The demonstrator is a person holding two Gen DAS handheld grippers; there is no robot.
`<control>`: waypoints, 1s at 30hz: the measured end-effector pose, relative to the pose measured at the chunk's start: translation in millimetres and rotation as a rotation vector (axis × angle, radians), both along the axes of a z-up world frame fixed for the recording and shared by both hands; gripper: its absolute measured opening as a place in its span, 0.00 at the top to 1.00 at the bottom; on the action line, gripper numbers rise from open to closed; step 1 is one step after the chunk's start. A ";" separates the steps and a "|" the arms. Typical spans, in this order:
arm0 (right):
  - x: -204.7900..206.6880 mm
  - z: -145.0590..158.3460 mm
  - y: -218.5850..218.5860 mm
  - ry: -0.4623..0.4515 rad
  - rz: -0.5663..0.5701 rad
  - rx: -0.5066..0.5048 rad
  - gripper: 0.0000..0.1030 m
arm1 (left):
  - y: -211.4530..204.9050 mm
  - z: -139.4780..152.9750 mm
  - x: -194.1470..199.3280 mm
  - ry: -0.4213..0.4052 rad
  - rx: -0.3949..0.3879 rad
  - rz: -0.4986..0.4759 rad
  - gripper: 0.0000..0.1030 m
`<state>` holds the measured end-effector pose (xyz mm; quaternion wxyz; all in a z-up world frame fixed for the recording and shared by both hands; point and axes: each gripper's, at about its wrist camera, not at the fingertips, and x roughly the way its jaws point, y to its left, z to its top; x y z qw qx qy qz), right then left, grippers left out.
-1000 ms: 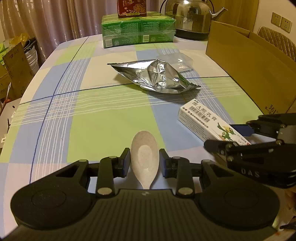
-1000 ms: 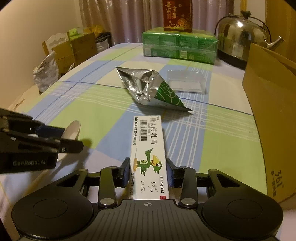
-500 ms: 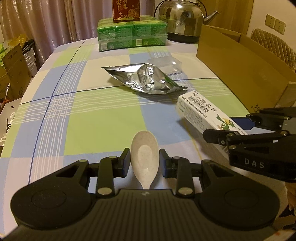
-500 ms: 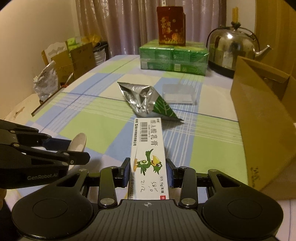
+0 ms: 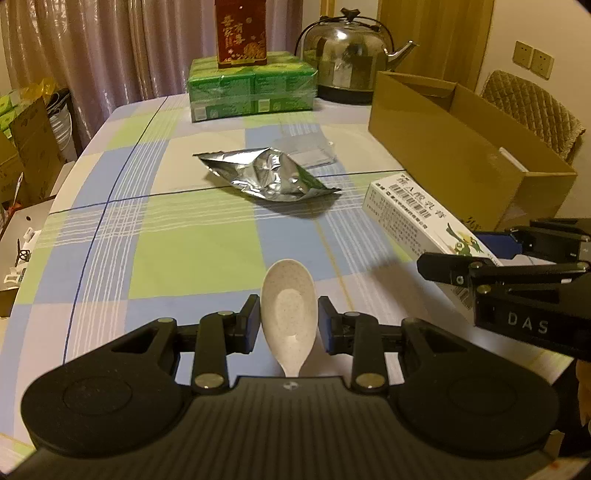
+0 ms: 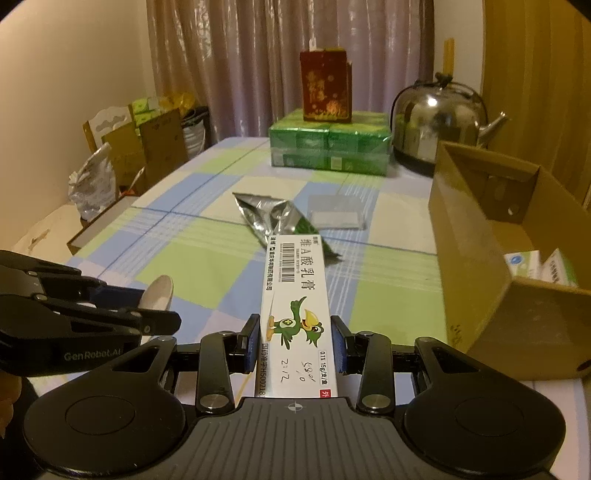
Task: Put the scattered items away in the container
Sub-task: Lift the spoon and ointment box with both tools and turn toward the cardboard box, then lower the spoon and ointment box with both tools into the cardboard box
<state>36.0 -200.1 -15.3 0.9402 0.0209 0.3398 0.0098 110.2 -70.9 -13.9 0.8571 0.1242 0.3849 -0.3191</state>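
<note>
A counter (image 5: 207, 251) draped in a green, blue and cream checked cloth fills both views. Along its right edge stands an open brown cardboard box (image 6: 476, 236) with small white-and-green packs lying inside. At the far end a block of green wrapped packs (image 5: 251, 90) carries a tall red carton (image 5: 241, 32), and a shiny steel kettle (image 5: 347, 55) stands beside them. Mid-counter lies a crumpled silver foil pouch (image 5: 266, 177), a clear plastic tray (image 6: 336, 216) just behind it.

The right gripper (image 6: 295, 343) has its jaws clamped on a long white medicine carton printed with a green bird (image 6: 295, 291), which is held clear of the cloth with its far end pointing towards the pouch, to the left of the cardboard box. The left gripper (image 5: 288, 323) has its jaws pressed on either side of a speckled off-white spoon (image 5: 289, 306), bowl forward, raised above the cloth.
</note>
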 end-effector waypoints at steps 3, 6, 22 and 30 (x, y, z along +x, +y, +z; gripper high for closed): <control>-6.7 8.3 -2.8 -0.017 -0.009 -0.004 0.66 | -2.6 5.2 -7.2 -0.005 -0.008 -0.009 0.73; -13.1 15.6 -6.3 -0.030 -0.016 -0.007 0.66 | -6.5 10.3 -13.1 -0.009 -0.015 -0.020 0.73; -32.1 48.2 -47.7 -0.089 -0.118 -0.040 0.66 | -46.8 37.8 -23.2 -0.024 -0.068 -0.113 0.73; -35.0 66.1 -91.4 -0.124 -0.200 -0.070 0.66 | -93.2 59.5 -17.1 -0.035 -0.110 -0.185 0.73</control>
